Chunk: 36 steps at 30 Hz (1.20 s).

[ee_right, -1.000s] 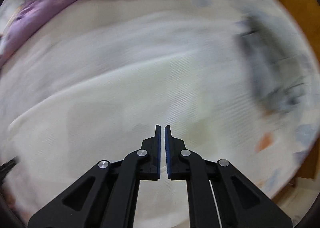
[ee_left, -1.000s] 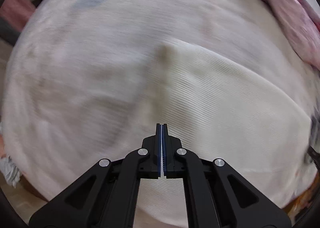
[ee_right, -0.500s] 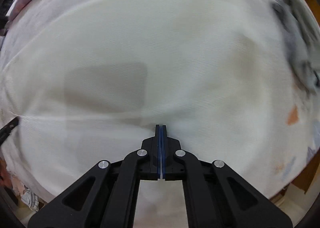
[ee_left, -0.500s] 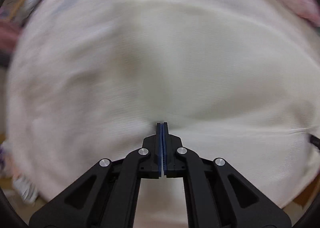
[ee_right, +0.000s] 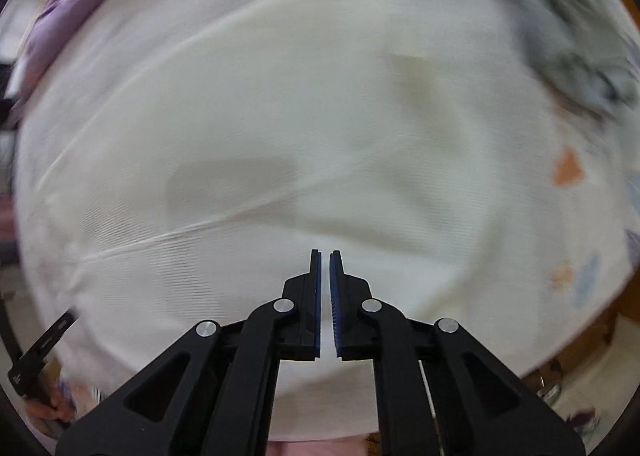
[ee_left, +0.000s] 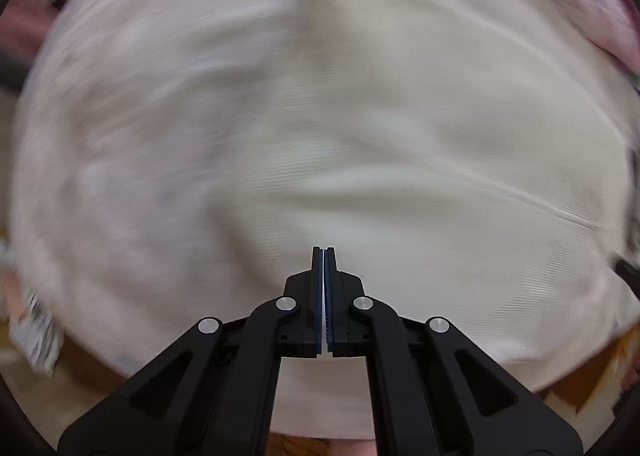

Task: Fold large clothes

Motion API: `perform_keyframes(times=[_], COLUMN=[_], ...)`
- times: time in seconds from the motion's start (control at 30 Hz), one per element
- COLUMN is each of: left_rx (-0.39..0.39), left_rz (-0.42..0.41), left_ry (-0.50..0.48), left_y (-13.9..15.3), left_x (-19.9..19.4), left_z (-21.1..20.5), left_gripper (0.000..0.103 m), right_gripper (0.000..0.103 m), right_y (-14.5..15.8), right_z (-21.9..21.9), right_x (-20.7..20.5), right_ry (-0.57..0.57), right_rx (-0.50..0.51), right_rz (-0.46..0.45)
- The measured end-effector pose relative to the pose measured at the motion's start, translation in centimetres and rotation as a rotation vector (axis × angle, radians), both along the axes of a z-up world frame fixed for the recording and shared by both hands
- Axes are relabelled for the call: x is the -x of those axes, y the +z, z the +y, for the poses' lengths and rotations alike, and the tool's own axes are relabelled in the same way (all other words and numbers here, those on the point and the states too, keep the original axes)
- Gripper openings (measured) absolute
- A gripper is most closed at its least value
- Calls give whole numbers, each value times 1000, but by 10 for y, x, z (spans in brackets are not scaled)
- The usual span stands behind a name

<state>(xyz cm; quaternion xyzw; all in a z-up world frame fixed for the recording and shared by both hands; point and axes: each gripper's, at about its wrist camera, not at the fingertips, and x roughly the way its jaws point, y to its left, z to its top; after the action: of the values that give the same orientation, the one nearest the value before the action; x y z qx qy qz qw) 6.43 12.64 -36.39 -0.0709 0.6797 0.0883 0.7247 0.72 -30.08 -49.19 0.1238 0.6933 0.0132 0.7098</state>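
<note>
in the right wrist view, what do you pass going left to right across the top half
purple cloth → cream garment → grey clothing → orange shape on the sheet

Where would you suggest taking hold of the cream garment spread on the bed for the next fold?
Take the cream garment at the raised layer edge crossing its near part, coming straight down from above. Everywhere else the cloth lies flat, so that ridge probably offers the only pinchable lip.
</note>
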Motion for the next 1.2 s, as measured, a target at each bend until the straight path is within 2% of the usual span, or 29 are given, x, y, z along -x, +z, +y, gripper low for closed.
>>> perform_keyframes(times=[0.1,0.17,0.23,0.3,0.37,0.43,0.53,0.57,0.6,0.7,0.77,0.83,0.87,0.9,0.93,1.03,1.07,1.1,1.17,1.2], left_rx=[90,135,116,87,150,173,86,23,11,-7,-1,-14,-27,-39,-43,-16,-15,-20,-33,-50], left_rz=[-8,6,49,61,78,134,207,270,305,306,294,273,257,241,227,162,151,137,99,87], left_ry=[-77,-103,-136,-167,-142,-115,-98,-74,-46,14,31,14,1,-5,-3,-3,-9,-19,-39,-43], left_y=[-11,-22,-42,-52,-49,-48,-52,-58,-61,-51,-41,-33,-27,-20,-15,-2,3,13,25,29], left_x=[-19,-25,-23,-14,3,22,55,66,76,90,89,87,82,71,60,31,22,11,-10,-18], left_z=[-66,-94,-111,-120,-114,-103,-84,-74,-64,-46,-46,-54,-56,-52,-46,-67,-71,-71,-81,-89], left_gripper=[3,3,2,2,2,2,3,3,3,3,3,6,9,20,34,42,46,55,60,62], right_gripper=[6,6,8,8,7,5,4,4,5,14,14,21,42,69,78,83,83,84,86,86], right_y=[-7,-17,-39,-46,-43,-41,-43,-45,-46,-48,-43,-36,-30,-25,-18,-4,1,1,-6,-10], right_z=[52,73,82,72,62,50,29,20,11,-17,-39,-68,-82,-96,-107,-143,-164,-174,-183,-163], right_x=[-13,-15,-7,11,24,33,46,51,57,72,79,85,89,89,86,74,74,70,58,51], right_ry=[74,95,121,123,144,150,138,127,109,59,16,-66,-103,-162,-223,-343,-362,-382,-410,-421], right_rx=[-83,-115,-96,-106,-110,-103,-82,-54,-46,8,29,23,19,18,23,-10,-27,-58,-150,-181], right_rz=[11,32,83,83,90,113,156,177,202,294,321,346,351,351,335,278,277,274,266,265])
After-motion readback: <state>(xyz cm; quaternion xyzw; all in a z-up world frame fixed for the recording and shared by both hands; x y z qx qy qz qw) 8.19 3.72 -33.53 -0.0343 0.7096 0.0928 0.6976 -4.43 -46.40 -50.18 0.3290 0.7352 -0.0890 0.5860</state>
